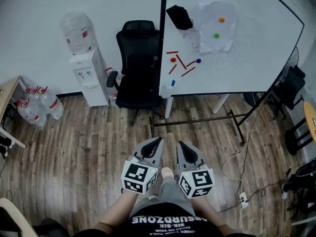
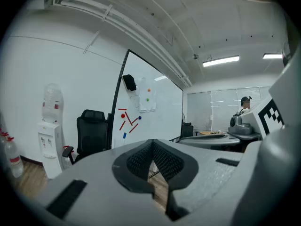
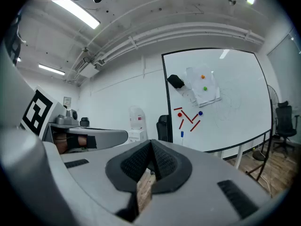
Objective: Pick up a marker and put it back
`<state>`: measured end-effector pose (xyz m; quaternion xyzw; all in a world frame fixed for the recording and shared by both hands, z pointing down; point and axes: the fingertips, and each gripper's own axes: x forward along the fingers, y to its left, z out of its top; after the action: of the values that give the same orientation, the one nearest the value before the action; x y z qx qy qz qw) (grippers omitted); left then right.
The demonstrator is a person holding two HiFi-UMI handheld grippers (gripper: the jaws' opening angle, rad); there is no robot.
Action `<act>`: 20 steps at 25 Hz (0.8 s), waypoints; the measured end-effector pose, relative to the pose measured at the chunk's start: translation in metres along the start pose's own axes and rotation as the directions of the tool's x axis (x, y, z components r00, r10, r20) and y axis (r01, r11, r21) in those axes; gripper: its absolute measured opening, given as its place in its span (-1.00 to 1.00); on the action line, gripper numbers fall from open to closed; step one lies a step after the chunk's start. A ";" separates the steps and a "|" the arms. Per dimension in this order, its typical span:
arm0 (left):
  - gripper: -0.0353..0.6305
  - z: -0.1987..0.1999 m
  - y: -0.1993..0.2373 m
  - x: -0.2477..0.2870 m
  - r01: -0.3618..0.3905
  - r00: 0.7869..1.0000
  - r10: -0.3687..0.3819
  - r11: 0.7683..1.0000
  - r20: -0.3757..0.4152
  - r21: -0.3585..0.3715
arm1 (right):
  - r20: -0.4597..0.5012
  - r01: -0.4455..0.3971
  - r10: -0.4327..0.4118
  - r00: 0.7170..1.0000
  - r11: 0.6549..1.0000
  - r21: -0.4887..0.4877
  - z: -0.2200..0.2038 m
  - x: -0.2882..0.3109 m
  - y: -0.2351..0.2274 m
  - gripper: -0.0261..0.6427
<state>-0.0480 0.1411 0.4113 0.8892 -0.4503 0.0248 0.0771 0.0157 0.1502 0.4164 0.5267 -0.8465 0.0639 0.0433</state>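
Observation:
Several red markers (image 1: 181,61) cling to the whiteboard (image 1: 256,48), and a white marker with a blue cap (image 1: 172,84) stands at its lower left edge. In the left gripper view the red markers (image 2: 123,123) show far ahead, as they do in the right gripper view (image 3: 187,117). My left gripper (image 1: 159,140) and right gripper (image 1: 180,143) hang side by side low over the wooden floor, well short of the board. Both are shut with nothing between the pads, as the left gripper (image 2: 153,143) and right gripper (image 3: 151,143) show in their own views.
A black office chair (image 1: 138,63) stands just left of the whiteboard. Beside it are a water dispenser (image 1: 89,75) and spare bottles (image 1: 34,107). The board's stand legs (image 1: 197,120) and a cable (image 1: 242,181) lie on the floor. A black eraser (image 1: 179,17), paper (image 1: 217,43) and round magnets sit on the board.

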 end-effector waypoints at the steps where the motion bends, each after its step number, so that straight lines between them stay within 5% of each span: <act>1: -0.87 0.001 0.001 0.000 -0.003 1.000 0.003 1.000 0.002 -0.001 | 0.000 -0.003 0.003 1.000 1.000 0.000 0.000 0.001 0.001 -0.93; 20: -0.87 0.013 0.024 0.060 -0.018 1.000 0.018 1.000 0.000 0.023 | 0.049 -0.033 0.031 0.998 0.999 0.040 0.016 0.052 -0.044 -0.93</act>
<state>-0.0319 0.0770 0.4076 0.8860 -0.4578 0.0310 0.0667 0.0321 0.0829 0.4108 0.5152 -0.8542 0.0691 0.0108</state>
